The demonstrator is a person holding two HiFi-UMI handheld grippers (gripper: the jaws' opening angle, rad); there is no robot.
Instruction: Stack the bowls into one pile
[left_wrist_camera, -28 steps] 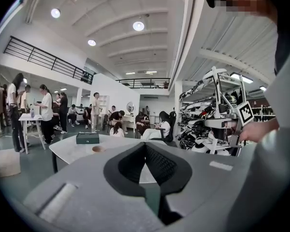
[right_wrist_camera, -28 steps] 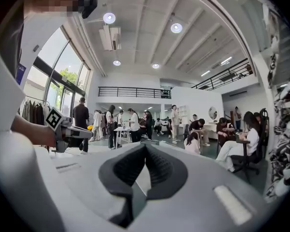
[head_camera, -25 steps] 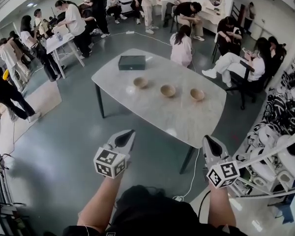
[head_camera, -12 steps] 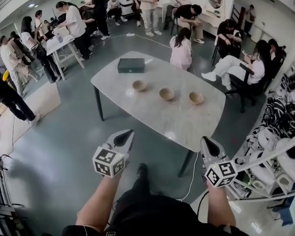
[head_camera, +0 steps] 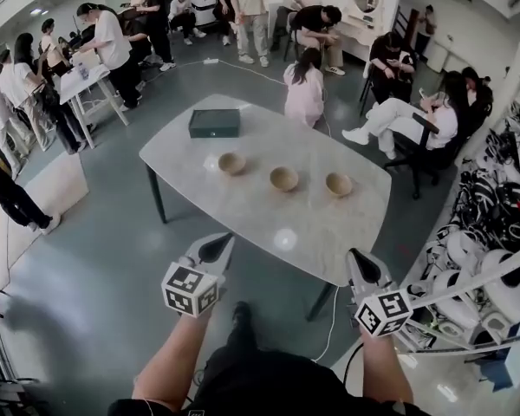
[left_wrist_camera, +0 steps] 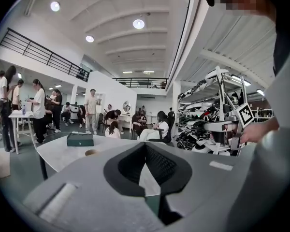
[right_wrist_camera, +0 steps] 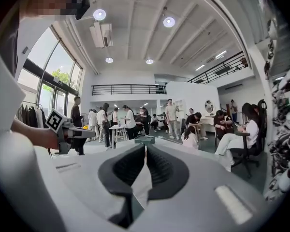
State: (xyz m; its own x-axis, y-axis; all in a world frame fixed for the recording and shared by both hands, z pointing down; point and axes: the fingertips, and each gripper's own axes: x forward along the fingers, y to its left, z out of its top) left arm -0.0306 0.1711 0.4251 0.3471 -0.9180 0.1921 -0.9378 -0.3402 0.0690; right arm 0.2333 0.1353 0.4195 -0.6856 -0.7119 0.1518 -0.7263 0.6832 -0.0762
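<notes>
Table (head_camera: 243, 211), pale stone top, fills the middle of the head view. I stand short of its near edge, with floor between us. Step in hand, as I judge it: the approach. No bowl is lifted and no pile is begun.

Count, largest down:
- table: one
- green box (head_camera: 214, 123): one, at the table's far left corner, well apart from the bowls and no part of the job
- bowls: three, tan, upright, empty, in a row running left to right across the table's middle: left bowl (head_camera: 231, 163), middle bowl (head_camera: 283, 178), right bowl (head_camera: 338, 184). None touches another.
- grippers: two

My left gripper (head_camera: 215, 248) sits at lower left of the head view and my right gripper (head_camera: 362, 265) at lower right, both pointing toward the table. Each gripper's own view shows its pads pressed together with nothing between them: both clenched, both empty.

Next move, as I judge it: get within reach of the row, part one pair of jaws, take an end bowl by its rim and nest it in the middle bowl. The thin rim wants a square grip or the bowl may tip.
</notes>
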